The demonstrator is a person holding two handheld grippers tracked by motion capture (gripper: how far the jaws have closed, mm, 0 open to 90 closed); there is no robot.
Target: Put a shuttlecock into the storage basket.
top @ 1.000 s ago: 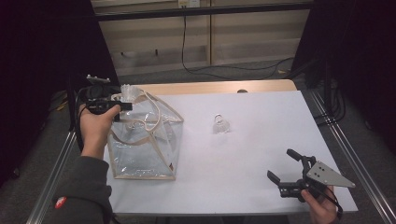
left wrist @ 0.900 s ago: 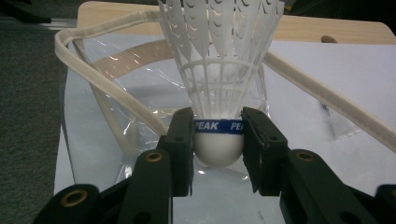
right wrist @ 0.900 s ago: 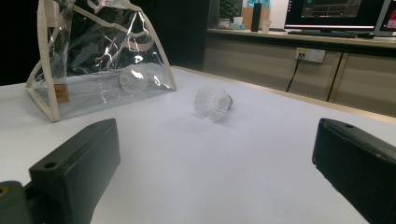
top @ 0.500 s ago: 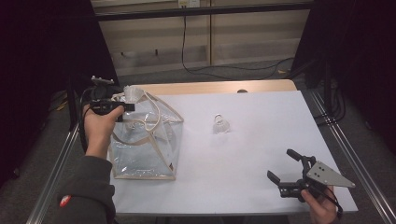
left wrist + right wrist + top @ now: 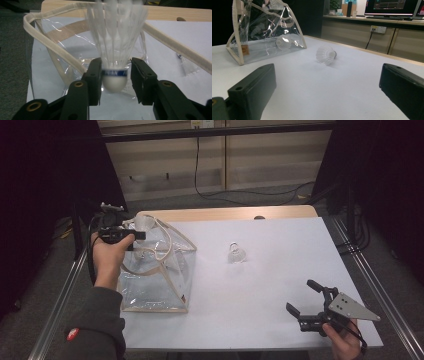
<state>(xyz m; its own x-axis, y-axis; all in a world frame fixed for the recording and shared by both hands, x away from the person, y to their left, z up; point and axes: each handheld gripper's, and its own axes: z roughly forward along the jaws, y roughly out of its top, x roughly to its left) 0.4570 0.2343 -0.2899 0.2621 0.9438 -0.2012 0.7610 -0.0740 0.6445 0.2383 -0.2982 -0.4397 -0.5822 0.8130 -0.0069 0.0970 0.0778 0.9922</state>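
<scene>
Left gripper view: the left gripper [image 5: 113, 75] has its jaws set either side of a white shuttlecock [image 5: 115, 50] with a blue band, the left jaw against the cork, a slim gap at the right one — whether it is truly pinched I cannot tell. The feathers blur. It hangs over the open mouth of a clear plastic bag [image 5: 62, 45] with beige trim, at the table's [image 5: 280, 320] left side.

In the high view, the right gripper [image 5: 306, 297] rests near the front right edge, jaws spread wide, nothing between them — a second shuttlecock [image 5: 236, 253] lies on its side mid-table, well apart from both grippers, and another [image 5: 283, 42] shows inside the bag.
</scene>
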